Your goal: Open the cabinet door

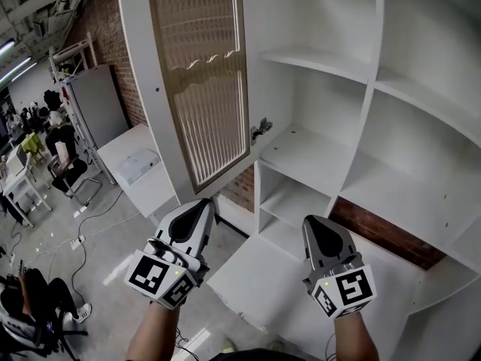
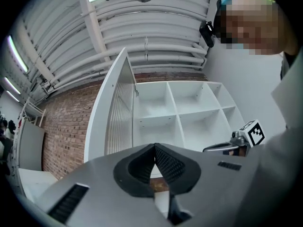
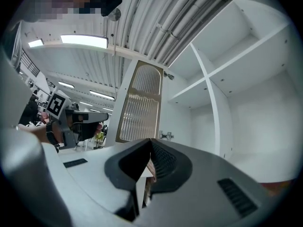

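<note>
The door (image 1: 199,89) is standing wide open on the cabinet (image 1: 373,81); the left gripper (image 1: 203,204) and right gripper (image 1: 314,221) are hanging below it, both clenched on nothing.

door (image 1: 199,81): hangs left of cabinet (image 1: 373,89) | desk (image 1: 139,164): left of door

White cabinet (image 1: 373,74): shelves (image 1: 308,153) and uprights divide it into compartments; brick wall (image 1: 391,235) shows behind lower ones. Low white table (image 1: 161,194) just beside cabinet, flat pale sheet (image 1: 139,165) lying on top. Grey glossy floor (image 1: 113,232): loose cables (image 1: 79,241) lying, office chair (image 1: 71,175) standing.
</note>
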`<state>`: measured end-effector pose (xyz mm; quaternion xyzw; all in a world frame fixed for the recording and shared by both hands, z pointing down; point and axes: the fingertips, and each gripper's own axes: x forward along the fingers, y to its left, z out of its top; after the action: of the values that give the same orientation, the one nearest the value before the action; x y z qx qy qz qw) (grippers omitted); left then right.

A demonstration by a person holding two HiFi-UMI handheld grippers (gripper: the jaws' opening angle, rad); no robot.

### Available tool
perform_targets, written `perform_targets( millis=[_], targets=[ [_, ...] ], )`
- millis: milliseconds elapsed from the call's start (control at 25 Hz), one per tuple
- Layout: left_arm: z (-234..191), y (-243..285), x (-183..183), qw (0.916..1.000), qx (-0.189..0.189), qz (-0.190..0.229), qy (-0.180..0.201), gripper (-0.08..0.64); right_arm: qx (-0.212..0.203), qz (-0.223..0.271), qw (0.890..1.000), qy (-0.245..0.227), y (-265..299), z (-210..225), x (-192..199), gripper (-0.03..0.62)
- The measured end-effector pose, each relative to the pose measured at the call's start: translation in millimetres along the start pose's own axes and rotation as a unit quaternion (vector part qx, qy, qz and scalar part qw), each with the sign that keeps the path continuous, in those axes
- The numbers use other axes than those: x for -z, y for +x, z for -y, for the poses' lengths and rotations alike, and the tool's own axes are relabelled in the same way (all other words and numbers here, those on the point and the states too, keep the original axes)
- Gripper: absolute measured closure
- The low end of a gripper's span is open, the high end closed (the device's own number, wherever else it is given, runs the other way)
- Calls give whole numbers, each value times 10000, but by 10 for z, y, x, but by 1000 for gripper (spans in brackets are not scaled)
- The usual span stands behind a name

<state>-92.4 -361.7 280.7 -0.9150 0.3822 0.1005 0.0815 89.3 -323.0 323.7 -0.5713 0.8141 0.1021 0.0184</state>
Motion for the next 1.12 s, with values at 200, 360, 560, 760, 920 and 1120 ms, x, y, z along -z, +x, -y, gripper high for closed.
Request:
perform_targets(
  millis=[200, 360, 560, 760, 920, 1120],
  targets=[
    [179, 11, 254, 9998, 19, -40, -201, 552, 60, -119, 9999, 17, -50, -23, 169, 588],
    [209, -63, 562, 9989, -104, -357, -282, 552, 148, -144, 9998, 73, -107, 5, 227, 588],
    [187, -123, 739, 9979, -242, -489, -342, 554, 232, -201, 9994, 154, -156, 8, 335, 588],
    [174, -154, 804, 9980, -354, -486, -216, 552, 307, -250, 9990, 227, -187, 9, 424, 588],
    [158, -163, 930, 9970, -390, -612, -280, 554, 354, -337, 9984, 297, -196, 24, 530, 588],
    [194, -149, 1026, 9966, -349, -642, -378, 554, 364, -506, 9977, 278, -188, 30, 640, 589]
  ],
)
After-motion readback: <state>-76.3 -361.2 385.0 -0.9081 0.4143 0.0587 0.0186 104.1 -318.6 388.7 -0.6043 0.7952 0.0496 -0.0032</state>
